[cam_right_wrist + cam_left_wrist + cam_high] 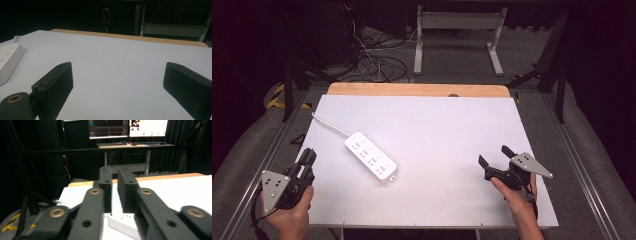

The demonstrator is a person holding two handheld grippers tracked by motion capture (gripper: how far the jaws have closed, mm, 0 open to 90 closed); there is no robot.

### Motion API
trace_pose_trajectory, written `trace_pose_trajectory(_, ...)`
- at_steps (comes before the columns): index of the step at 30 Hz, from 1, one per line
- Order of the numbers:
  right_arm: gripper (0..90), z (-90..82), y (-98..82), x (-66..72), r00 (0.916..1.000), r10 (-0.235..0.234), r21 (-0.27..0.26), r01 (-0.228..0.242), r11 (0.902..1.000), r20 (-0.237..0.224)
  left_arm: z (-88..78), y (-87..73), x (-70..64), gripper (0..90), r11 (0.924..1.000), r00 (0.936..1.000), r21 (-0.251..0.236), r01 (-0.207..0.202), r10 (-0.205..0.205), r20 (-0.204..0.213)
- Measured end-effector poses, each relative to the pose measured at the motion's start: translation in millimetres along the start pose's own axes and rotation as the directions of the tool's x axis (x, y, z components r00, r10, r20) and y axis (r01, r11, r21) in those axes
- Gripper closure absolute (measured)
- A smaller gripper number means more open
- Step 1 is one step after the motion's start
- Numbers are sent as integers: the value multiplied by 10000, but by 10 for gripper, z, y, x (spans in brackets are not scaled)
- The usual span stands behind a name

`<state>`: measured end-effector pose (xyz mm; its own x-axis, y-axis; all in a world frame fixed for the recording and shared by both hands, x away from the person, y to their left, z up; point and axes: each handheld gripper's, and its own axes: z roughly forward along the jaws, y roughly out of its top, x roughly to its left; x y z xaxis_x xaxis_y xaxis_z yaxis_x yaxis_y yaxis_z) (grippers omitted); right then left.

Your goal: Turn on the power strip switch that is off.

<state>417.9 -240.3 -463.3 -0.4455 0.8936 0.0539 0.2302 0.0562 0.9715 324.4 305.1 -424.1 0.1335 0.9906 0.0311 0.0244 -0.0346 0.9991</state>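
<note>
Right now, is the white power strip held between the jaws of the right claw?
No, the right claw stands open over bare table, and the power strip lies apart from it, toward the left claw.

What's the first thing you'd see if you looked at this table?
A white power strip lies slanted on the left half of the white table, its cord running off toward the far left edge. The left tool, jaws almost together with nothing between them, sits near the table's left edge; the right tool, jaws wide apart, sits near the right.
</note>
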Motion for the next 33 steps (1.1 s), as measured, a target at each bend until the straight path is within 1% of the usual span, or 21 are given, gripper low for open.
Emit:
trace_pose_trajectory(1,96,0,0,0,10000,0,0,0,10000,0,4,-3,-10,790,9999,10000,-123,-88,88,16)
trace_pose_trajectory(2,96,-7,0,2,10000,40,-1,-40,10000,-2,13,-11,-26,751,9996,9999,-272,-116,117,33)
trace_pose_trajectory(3,96,-15,-3,-3,10000,-34,-9,34,10000,-1,29,-18,-42,680,9988,9999,-484,-117,116,-38)
trace_pose_trajectory(5,96,-32,-1,-6,10000,-22,-15,22,10000,7,88,-52,-72,451,9924,9990,-1201,-262,217,-389)
trace_pose_trajectory(6,96,-37,0,-7,10000,29,-43,-29,10000,53,110,-63,-77,345,9915,9984,-1244,-374,318,-466)
trace_pose_trajectory(7,96,-39,1,-9,9999,82,-68,-81,9999,61,132,-83,-89,299,9890,9963,-1352,-605,516,-683)
trace_pose_trajectory(8,96,-41,0,-15,10000,65,-61,-65,10000,59,148,-102,-96,236,9855,9929,-1406,-949,834,-851)
trace_pose_trajectory(9,96,-42,0,-17,10000,71,-42,-70,10000,65,157,-115,-104,176,9833,9903,-1433,-1120,985,-979)
trace_pose_trajectory(10,96,-42,-1,-19,10000,56,-36,-56,10000,44,163,-129,-119,154,9830,9899,-1467,-1106,957,-1051)
trace_pose_trajectory(11,96,-40,0,-18,10000,74,-44,-74,10000,49,172,-137,-126,98,9798,9865,-1624,-1170,957,-1331)
trace_pose_trajectory(12,96,-39,0,-19,10000,59,-56,-59,10000,36,176,-141,-130,38,9799,9860,-1622,-1160,939,-1381)
trace_pose_trajectory(14,97,-39,2,-18,10000,80,-74,-80,9999,47,182,-143,-140,13,9828,9879,-1505,-1069,879,-1274)
trace_pose_trajectory(15,97,-40,4,-18,10000,71,-67,-71,10000,52,185,-146,-147,4,9832,9872,-1447,-1115,928,-1301)
trace_pose_trajectory(17,96,-45,7,-21,9999,52,-85,-52,10000,88,197,-155,-167,4,9858,9890,-1349,-1000,836,-1222)
trace_pose_trajectory(19,96,-48,10,-23,10000,20,-103,-19,9999,93,200,-161,-177,4,9856,9886,-1304,-1072,916,-1199)
trace_pose_trajectory(22,97,-51,17,-15,9999,95,-153,-94,9998,71,200,-163,-173,4,9850,9886,-1288,-1146,1002,-1127)
trace_pose_trajectory(25,96,-49,17,-14,9999,98,-153,-97,9998,56,203,-170,-165,4,9860,9898,-1264,-1084,952,-1057)
trace_pose_trajectory(28,96,-48,18,-15,10000,66,-143,-65,9999,58,210,-175,-148,11,9859,9899,-1217,-1151,1036,-972)
trace_pose_trajectory(29,96,-47,17,-15,9999,94,-148,-93,9998,59,214,-177,-146,11,9863,9902,-1234,-1093,973,-998)
trace_pose_trajectory(30,96,-47,17,-15,9999,89,-141,-88,9999,67,220,-178,-142,13,9868,9913,-1238,-1042,929,-932)
trace_pose_trajectory(33,96,-53,18,-13,9999,72,-157,-71,9999,77,239,-181,-126,18,9869,9910,-1227,-1049,933,-963)
